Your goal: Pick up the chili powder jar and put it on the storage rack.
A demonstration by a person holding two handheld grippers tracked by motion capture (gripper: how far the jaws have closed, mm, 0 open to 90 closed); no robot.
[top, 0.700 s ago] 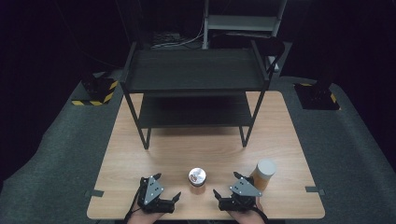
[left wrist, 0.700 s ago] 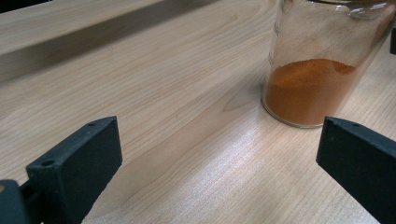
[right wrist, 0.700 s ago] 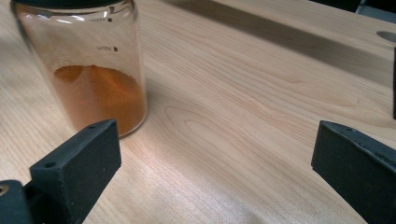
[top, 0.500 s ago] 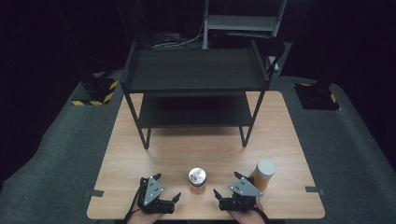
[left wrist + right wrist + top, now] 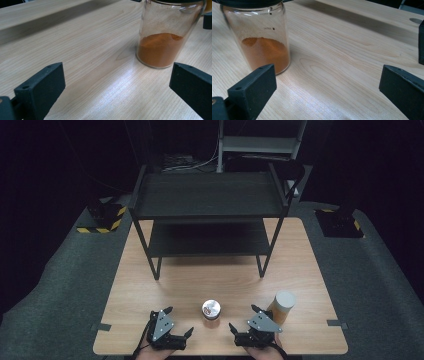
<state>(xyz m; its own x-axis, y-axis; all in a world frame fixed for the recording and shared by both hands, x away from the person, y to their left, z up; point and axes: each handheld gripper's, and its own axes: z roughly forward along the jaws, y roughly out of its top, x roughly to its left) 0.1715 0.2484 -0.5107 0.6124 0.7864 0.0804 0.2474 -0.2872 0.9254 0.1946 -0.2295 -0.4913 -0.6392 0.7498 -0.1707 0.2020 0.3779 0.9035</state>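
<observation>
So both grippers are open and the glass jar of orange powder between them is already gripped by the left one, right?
Not gripped. The left gripper view shows the glass jar standing free on the table, beyond the left gripper and its open fingers. The right gripper is open too.

Grippers: 2, the left gripper (image 5: pixel 176 326) and the right gripper (image 5: pixel 244 318)
Jars: 2, a glass jar of orange powder (image 5: pixel 211 313) and a white-lidded jar (image 5: pixel 282 306)
Shelf racks: 1 (image 5: pixel 210 200), with 2 tiers
Benches: 1 (image 5: pixel 310 270)
</observation>
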